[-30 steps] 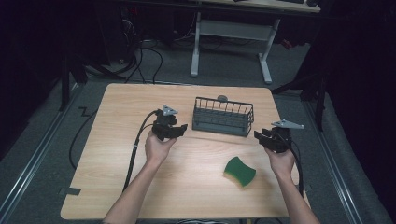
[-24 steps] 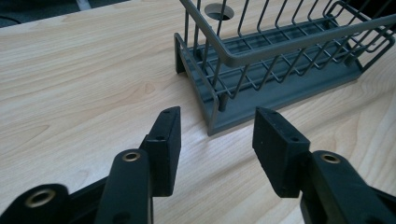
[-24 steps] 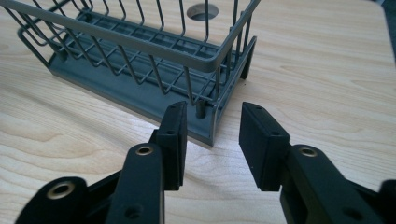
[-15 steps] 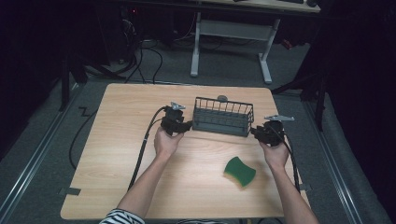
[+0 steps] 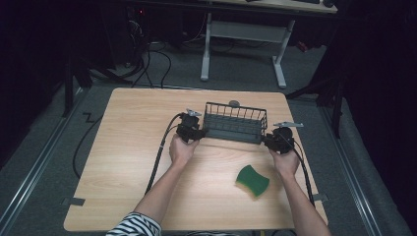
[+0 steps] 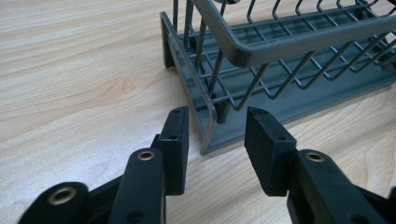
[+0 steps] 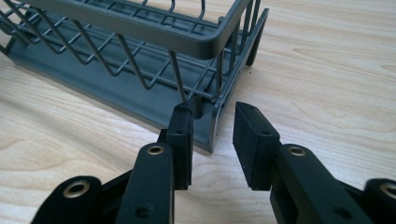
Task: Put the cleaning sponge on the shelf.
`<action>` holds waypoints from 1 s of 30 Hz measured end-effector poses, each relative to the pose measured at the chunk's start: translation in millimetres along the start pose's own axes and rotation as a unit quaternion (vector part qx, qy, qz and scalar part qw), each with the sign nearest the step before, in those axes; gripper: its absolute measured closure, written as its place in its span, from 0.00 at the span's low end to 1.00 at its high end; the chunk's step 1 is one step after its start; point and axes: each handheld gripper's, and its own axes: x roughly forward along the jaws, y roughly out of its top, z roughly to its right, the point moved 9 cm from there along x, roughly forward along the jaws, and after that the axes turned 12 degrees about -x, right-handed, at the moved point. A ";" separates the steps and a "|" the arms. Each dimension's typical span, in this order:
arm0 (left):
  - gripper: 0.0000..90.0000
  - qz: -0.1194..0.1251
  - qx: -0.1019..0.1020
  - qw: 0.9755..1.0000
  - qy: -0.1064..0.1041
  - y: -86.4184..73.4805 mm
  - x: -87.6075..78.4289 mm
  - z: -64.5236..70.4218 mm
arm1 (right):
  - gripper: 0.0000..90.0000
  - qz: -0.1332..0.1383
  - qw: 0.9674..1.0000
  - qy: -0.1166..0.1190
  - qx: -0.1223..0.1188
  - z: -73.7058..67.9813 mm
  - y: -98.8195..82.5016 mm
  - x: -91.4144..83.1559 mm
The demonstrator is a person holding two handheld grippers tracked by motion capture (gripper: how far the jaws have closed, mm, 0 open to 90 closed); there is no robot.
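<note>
In the high view both grippers are small and dark, so the state of their fingers is hard to read there, and a small round thing behind the rack is too small to make out. The gripper views cut the wire rack (image 6: 280,60) off at their top edges. In the left gripper view the left gripper (image 6: 215,142) has its fingers (image 6: 175,140) spread apart, with the rack's near corner post standing in the gap between them and touching neither. In the right gripper view the right gripper (image 7: 212,142) likewise has its fingers (image 7: 182,140) parted around the rack's other end wall; whether the left-hand finger touches the wires cannot be told. The wire rack (image 5: 235,123) is dark grey, with thin upright wires, a thick rounded top rim and a flat solid base, and it stands upright between the two grippers. A green sponge (image 5: 252,180) lies near the right hand, apart from the rack. The table (image 5: 128,147) is pale wood grain. Beyond it lie a grey carpeted floor, black cables and the white legs of another table, in a dim room.
</note>
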 end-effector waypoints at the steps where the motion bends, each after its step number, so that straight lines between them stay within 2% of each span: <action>1: 0.69 0.001 0.000 1.000 -0.001 0.4 0.9 0.7 | 0.77 0.001 1.000 -0.002 0.000 0.6 0.1 1.2; 4: 0.70 -0.007 0.009 1.000 0.001 0.8 5.2 3.5 | 0.79 0.000 1.000 -0.005 0.003 2.0 -0.7 4.4; 13: 0.75 -0.014 0.001 1.000 -0.002 1.6 11.9 4.1 | 0.86 -0.002 1.000 -0.009 -0.007 2.6 -1.8 7.8; 27: 0.76 -0.016 0.011 1.000 0.000 0.8 11.1 3.2 | 0.89 0.000 1.000 -0.007 -0.012 2.2 -1.1 9.4; 30: 0.77 -0.010 0.011 1.000 0.000 -1.8 8.0 1.8 | 0.90 0.001 1.000 -0.006 -0.014 2.0 -1.2 9.3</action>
